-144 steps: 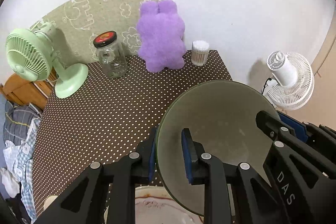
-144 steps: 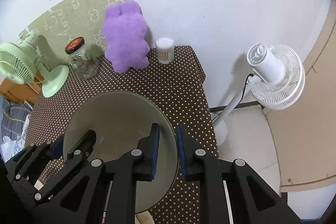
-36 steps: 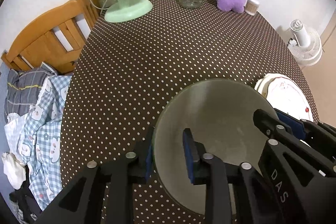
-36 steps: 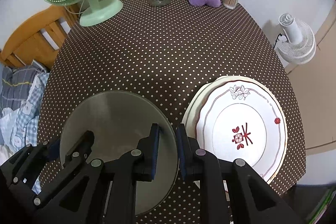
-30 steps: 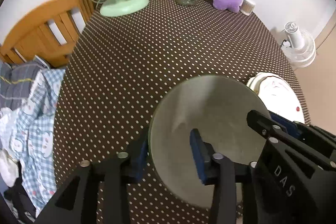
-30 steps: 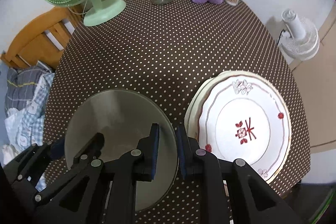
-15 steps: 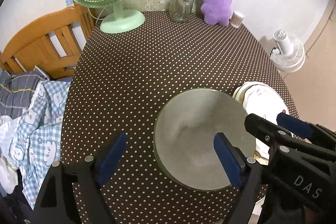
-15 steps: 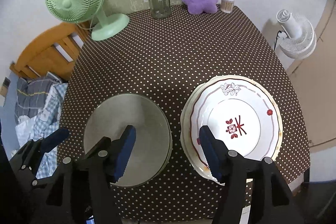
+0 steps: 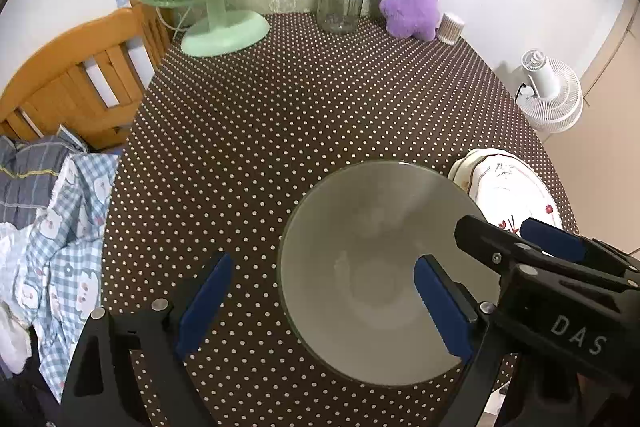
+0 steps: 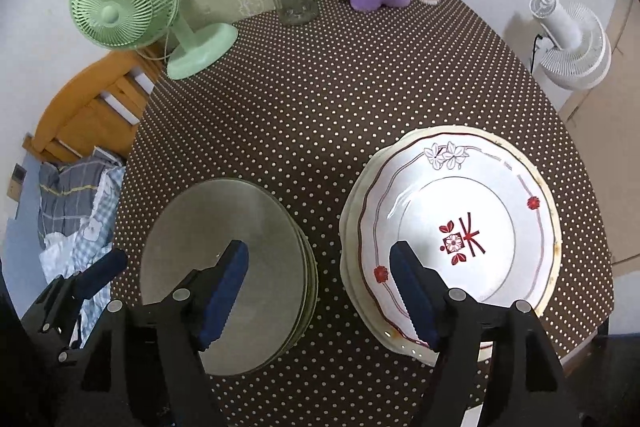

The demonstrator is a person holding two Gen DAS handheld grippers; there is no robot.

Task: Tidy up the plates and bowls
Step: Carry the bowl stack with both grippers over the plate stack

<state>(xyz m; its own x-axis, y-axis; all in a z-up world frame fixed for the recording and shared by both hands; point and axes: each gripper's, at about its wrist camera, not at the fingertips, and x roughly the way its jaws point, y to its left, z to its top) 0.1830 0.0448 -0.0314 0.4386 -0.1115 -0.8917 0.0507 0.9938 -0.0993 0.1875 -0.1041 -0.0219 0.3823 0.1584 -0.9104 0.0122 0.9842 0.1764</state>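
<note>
Going left to right, the left tool [image 9: 320,303] hangs with its jaws spread wide, gripping nothing; its left pad is over bare counter [image 9: 320,99], its right pad over the grey bowl [image 9: 372,267]. That bowl sits on the counter atop what looks like a nested stack [image 10: 224,251], presumably gathered there to keep like with like. The right tool [image 10: 318,291] is likewise spread and empty, straddling the gap between the bowls under its left pad and the patterned plate [image 10: 460,231], topmost of a plate pile just beside them.
</note>
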